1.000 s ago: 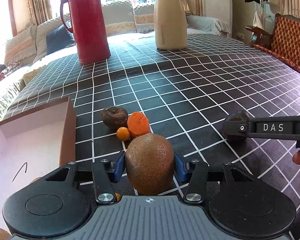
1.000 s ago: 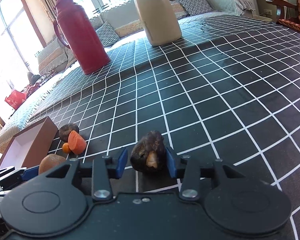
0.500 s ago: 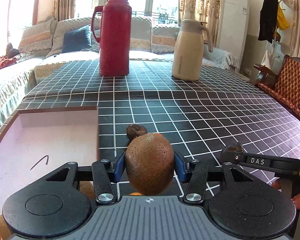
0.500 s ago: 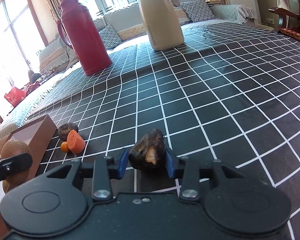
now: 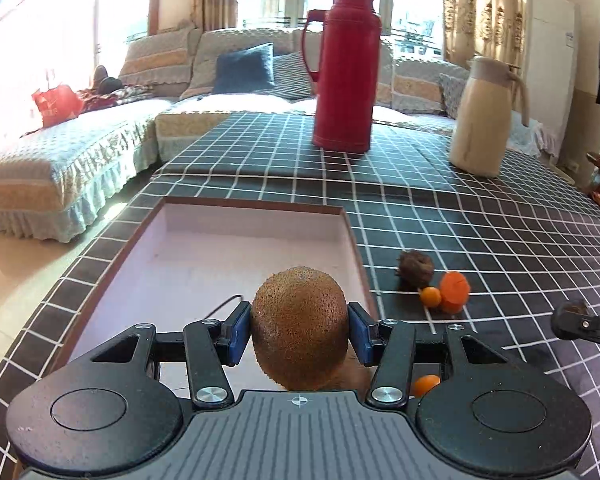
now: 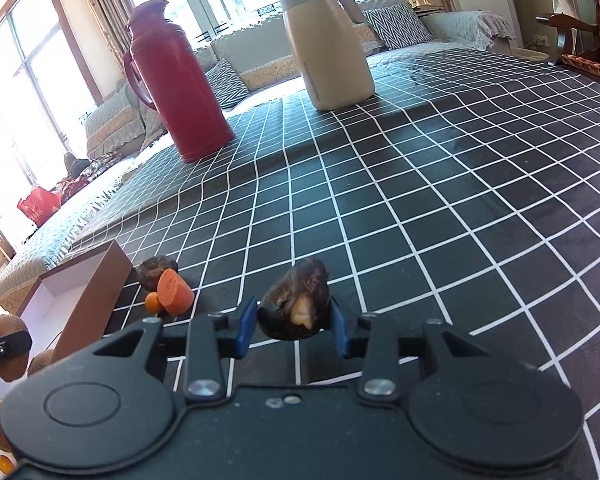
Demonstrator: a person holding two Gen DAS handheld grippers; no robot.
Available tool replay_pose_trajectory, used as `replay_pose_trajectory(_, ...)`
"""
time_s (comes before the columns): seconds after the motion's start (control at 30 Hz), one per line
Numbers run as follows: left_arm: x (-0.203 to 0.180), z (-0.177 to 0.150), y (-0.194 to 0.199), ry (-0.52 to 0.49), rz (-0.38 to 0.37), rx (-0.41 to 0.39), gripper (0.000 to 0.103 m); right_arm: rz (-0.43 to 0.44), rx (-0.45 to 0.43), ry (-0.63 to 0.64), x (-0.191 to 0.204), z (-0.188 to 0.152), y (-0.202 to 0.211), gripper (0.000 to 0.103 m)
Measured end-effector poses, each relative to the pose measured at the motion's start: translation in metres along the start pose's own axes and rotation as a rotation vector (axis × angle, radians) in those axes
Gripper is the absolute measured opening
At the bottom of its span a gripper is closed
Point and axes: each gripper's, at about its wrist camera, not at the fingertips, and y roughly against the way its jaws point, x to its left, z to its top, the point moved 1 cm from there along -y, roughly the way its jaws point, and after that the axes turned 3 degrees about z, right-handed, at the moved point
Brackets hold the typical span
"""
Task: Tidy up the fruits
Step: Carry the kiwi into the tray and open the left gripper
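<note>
Brown speckled kiwi (image 5: 299, 326); red thermos (image 5: 346, 68); cream jug (image 5: 482, 116); black tablecloth (image 5: 480, 216), white grid; pink-lined box (image 5: 220, 240).

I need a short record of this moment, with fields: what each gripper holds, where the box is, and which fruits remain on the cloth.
left gripper: shut on the kiwi, held over the box
right gripper: jaws have just been closing, now shut on the dark wrinkled fruit
box: open, pale inside, at the left edge of the checked cloth
loose beside the box: dark round fruit, orange piece, small orange fruit
background: red flask, cream jug, both upright
</note>
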Motion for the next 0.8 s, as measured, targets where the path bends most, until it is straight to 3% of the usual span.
replay_pose_trajectory(0.17, 0.033, -0.002, -0.014, 0.081, 0.086, 0.051, 0.051, -0.005, -0.001, 0.006, 0.003, -0.003, 0.0, 0.037)
replay_pose_trajectory(0.37, 0.057, -0.01, -0.025, 0.103, 0.178, 0.091, 0.051, -0.001, -0.002, 0.014, 0.007, -0.004, 0.0, 0.037)
replay_pose_trajectory(0.63, 0.068, -0.015, -0.039, 0.109, 0.206, 0.15, 0.051, 0.007, -0.009, 0.018, 0.015, -0.006, 0.001, 0.037)
replay_pose_trajectory(0.8, 0.067, -0.012, -0.026, 0.101, 0.25, 0.081, 0.051, 0.011, -0.014, 0.03, 0.017, -0.006, 0.003, 0.037)
